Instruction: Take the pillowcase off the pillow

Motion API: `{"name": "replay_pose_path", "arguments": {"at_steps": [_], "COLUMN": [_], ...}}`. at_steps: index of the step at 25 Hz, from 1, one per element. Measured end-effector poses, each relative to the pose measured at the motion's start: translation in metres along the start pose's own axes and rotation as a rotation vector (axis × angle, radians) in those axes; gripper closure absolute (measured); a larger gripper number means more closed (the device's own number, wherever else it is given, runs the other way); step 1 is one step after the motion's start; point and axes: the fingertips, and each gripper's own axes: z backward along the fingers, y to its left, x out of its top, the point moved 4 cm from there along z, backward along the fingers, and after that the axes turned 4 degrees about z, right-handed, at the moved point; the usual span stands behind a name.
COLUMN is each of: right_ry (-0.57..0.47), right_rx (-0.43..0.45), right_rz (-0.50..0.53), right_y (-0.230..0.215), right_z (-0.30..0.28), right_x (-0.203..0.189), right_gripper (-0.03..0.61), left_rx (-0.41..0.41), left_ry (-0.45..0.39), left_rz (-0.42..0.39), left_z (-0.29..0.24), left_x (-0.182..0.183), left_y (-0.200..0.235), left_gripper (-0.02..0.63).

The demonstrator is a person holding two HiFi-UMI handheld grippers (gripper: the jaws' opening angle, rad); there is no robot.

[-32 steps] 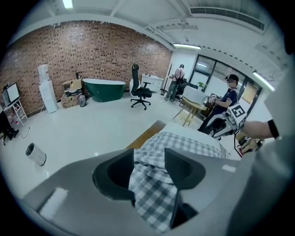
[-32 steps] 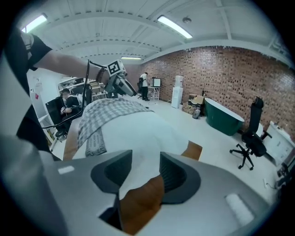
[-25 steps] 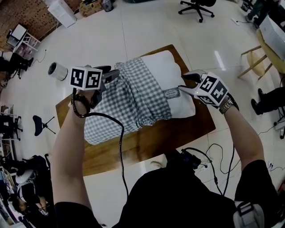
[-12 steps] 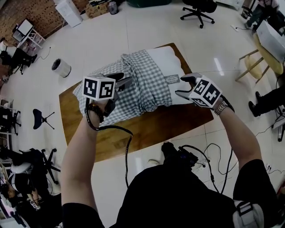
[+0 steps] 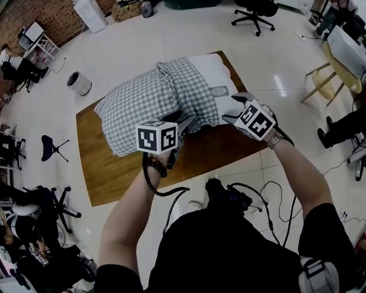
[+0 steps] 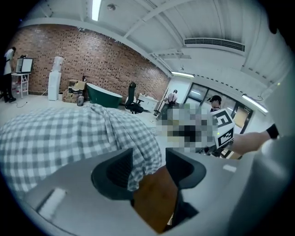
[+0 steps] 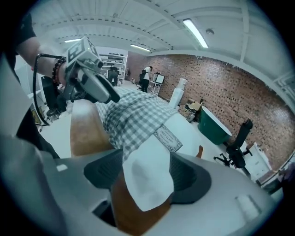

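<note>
A white pillow (image 5: 214, 71) lies on the wooden table (image 5: 114, 171), its left part inside a grey checked pillowcase (image 5: 143, 100). My left gripper (image 5: 184, 123) is at the bunched near hem. In the left gripper view the hem (image 6: 138, 156) hangs between the jaws of the left gripper (image 6: 148, 167), with a gap at the right pad, so it is open. My right gripper (image 5: 231, 109) is at the pillow's near right corner. Its jaws have just been opening; the white corner (image 7: 147, 184) lies loose between the jaws of the right gripper (image 7: 147, 173). A label (image 7: 168, 138) shows on the pillow.
A black cable (image 5: 171, 191) hangs from my left wrist over the table's near edge. On the floor are a white cylinder (image 5: 79, 83) at the left, a stool (image 5: 48, 151), office chairs (image 5: 254, 11) at the back and a wooden chair (image 5: 326, 80) at the right.
My left gripper has travelled from the pillowcase's far left side to its near hem, toward the right gripper. The right gripper shifted slightly left and its jaws stand wider.
</note>
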Motion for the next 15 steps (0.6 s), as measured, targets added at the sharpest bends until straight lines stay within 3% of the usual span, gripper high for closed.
{"name": "replay_pose_path", "arguments": {"at_steps": [5, 11, 15], "right_ry": [0.032, 0.071, 0.095], "right_rx": [-0.052, -0.096, -0.107], "right_rz": [-0.03, -0.052, -0.069], "right_y": [0.0, -0.006, -0.012], "right_z": [-0.005, -0.017, -0.028], "right_x": [-0.005, -0.017, -0.024], "right_gripper": [0.253, 0.236, 0.232], "left_rx": [0.037, 0.133, 0.176], "left_ry": [-0.003, -0.002, -0.015], "left_rz": [0.076, 0.163, 0.17], "left_z": [-0.021, -0.044, -0.061], "left_x": [-0.033, -0.053, -0.051], "left_y": [-0.001, 0.015, 0.024], "left_gripper": [0.3, 0.281, 0.279]}}
